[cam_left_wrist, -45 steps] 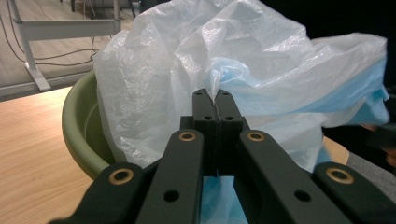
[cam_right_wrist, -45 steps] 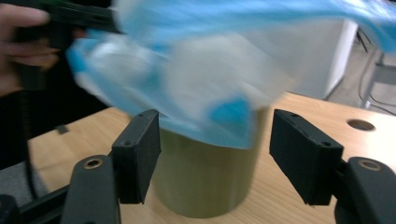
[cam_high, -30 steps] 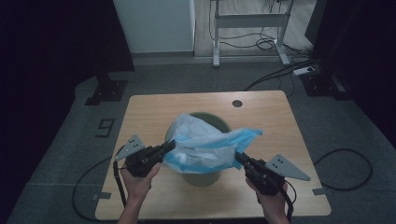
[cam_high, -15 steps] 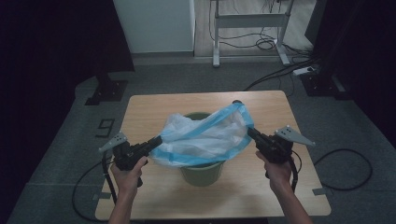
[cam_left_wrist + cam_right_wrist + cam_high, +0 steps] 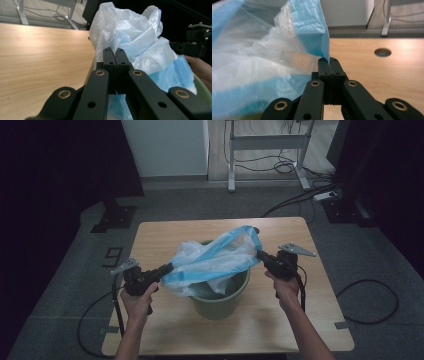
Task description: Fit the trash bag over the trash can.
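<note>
A translucent plastic bag (image 5: 215, 260) with a blue band along its rim is stretched over a green bin (image 5: 220, 297) standing on the wooden table (image 5: 160, 235). My left gripper (image 5: 168, 267) is shut on the bag's rim at the bin's left side; in the left gripper view the black jaws (image 5: 115, 58) pinch the bag (image 5: 130, 32) film. My right gripper (image 5: 258, 254) is shut on the rim's opposite side, above the bin's right edge. In the right gripper view the blue rim of the bag (image 5: 312, 32) is nipped between its shut jaws (image 5: 329, 65).
The table has a round cable hole (image 5: 382, 52) near its far edge. A metal desk frame (image 5: 265, 145) and cables lie on the floor beyond the table. Dark cloth hangs at both sides of the room.
Both hands have moved apart and away from the person, pulling the bag's opening wider across the top of the bin. The right gripper travelled farther than the left.
</note>
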A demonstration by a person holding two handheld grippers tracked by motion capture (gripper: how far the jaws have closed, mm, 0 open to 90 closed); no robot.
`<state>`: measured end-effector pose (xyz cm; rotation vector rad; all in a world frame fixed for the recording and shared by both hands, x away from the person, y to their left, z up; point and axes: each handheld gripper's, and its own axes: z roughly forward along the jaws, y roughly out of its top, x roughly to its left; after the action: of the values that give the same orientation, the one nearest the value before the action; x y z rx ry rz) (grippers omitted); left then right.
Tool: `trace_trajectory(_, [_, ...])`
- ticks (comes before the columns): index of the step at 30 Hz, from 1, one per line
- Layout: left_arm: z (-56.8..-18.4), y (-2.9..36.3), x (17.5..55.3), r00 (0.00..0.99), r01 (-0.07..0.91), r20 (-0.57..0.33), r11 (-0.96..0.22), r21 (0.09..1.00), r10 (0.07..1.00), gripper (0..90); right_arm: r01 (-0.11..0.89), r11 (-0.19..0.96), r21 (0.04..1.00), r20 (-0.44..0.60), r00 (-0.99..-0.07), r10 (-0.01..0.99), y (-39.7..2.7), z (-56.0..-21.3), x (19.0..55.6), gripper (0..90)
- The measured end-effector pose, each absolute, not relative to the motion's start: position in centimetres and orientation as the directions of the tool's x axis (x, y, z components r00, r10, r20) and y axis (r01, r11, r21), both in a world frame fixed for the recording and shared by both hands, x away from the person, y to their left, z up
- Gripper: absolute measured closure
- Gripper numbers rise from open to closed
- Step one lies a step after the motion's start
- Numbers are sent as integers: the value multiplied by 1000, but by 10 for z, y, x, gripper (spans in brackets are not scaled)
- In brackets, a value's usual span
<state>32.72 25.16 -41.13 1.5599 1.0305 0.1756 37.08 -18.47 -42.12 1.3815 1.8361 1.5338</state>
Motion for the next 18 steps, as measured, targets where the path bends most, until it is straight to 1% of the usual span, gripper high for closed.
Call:
trace_trajectory(4, [-414,251,329,595,508,-410,72,858,692,887,462,-68,884,300,-449,842,-182,-434,376,888])
trace_trajectory(9, [-416,249,329,598,511,-402,56,857,693,886,487,-42,872,305,-475,826,-178,-445,376,886])
trace_trajectory(11, [-415,250,329,601,513,-405,56,857,689,884,485,-43,874,307,-480,822,-179,-446,374,866])
trace_trajectory(12, [-415,250,328,601,512,-405,56,857,689,884,479,-46,876,304,-476,826,-180,-445,372,823])
trace_trajectory(13, [-415,250,328,602,511,-403,55,858,689,883,471,-49,881,296,-468,833,-183,-443,370,759])
trace_trajectory(14, [-415,250,328,602,511,-403,55,858,689,882,471,-49,881,296,-468,833,-183,-443,370,759])
trace_trajectory(15, [-415,250,328,603,510,-401,52,858,690,882,430,-53,901,263,-447,855,-188,-436,361,666])
trace_trajectory(16, [-415,250,328,603,510,-401,52,858,690,882,430,-53,901,263,-447,855,-188,-436,361,666])
trace_trajectory(17, [-415,250,327,604,508,-397,50,860,691,882,389,-49,920,234,-444,865,-192,-427,351,593])
trace_trajectory(18, [-415,250,327,604,508,-397,50,860,691,881,374,-43,926,220,-447,867,-193,-424,347,570])
